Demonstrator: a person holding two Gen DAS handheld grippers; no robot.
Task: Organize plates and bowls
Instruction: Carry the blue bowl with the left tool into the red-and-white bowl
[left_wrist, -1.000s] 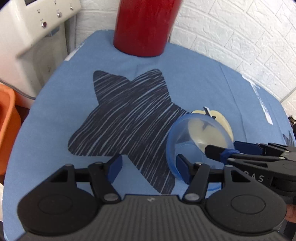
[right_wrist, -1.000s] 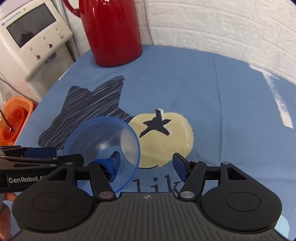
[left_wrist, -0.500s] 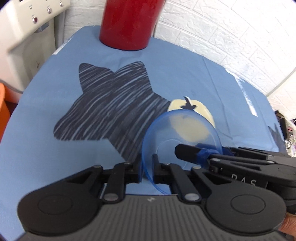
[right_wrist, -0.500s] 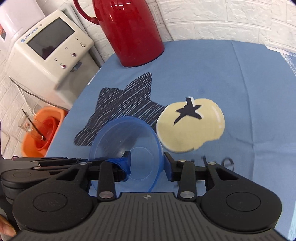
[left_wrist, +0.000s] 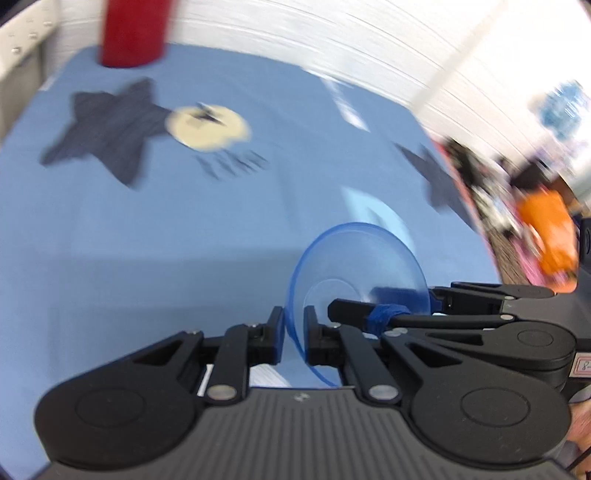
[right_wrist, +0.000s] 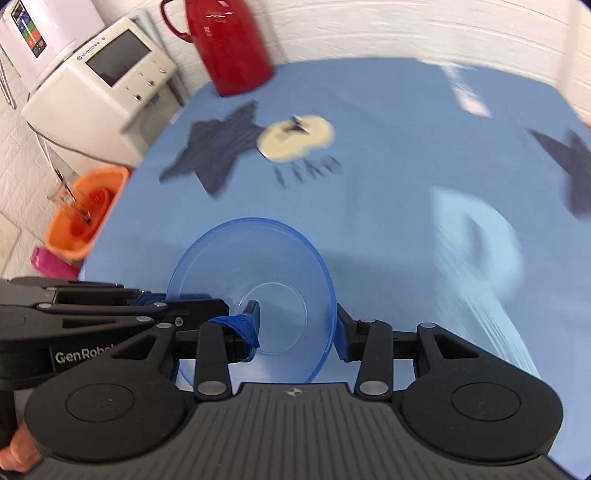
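A clear blue bowl (right_wrist: 258, 280) is held tilted above the blue tablecloth (right_wrist: 388, 122) by both grippers. My left gripper (left_wrist: 294, 332) is shut on the bowl's (left_wrist: 358, 266) near rim, with the thin wall pinched between its pads. My right gripper (right_wrist: 297, 332) is shut across the bowl's right wall, one taped finger inside by the base and the other outside at the rim. The left gripper's fingers (right_wrist: 192, 306) reach in from the left in the right wrist view. A pale blue blurred shape (right_wrist: 476, 240) lies on the cloth to the right; plate or print, I cannot tell.
A red jug (right_wrist: 232, 44) stands at the far edge of the table. A white appliance (right_wrist: 107, 96) is beside the table on the left, with an orange basin (right_wrist: 85, 214) on the floor below. White brick wall (right_wrist: 406, 29) runs behind. Both views are motion-blurred.
Both grippers have carried the bowl back and to the right, away from the star and the yellow print. The left gripper closed on the rim a second ago; the right narrowed onto the wall.
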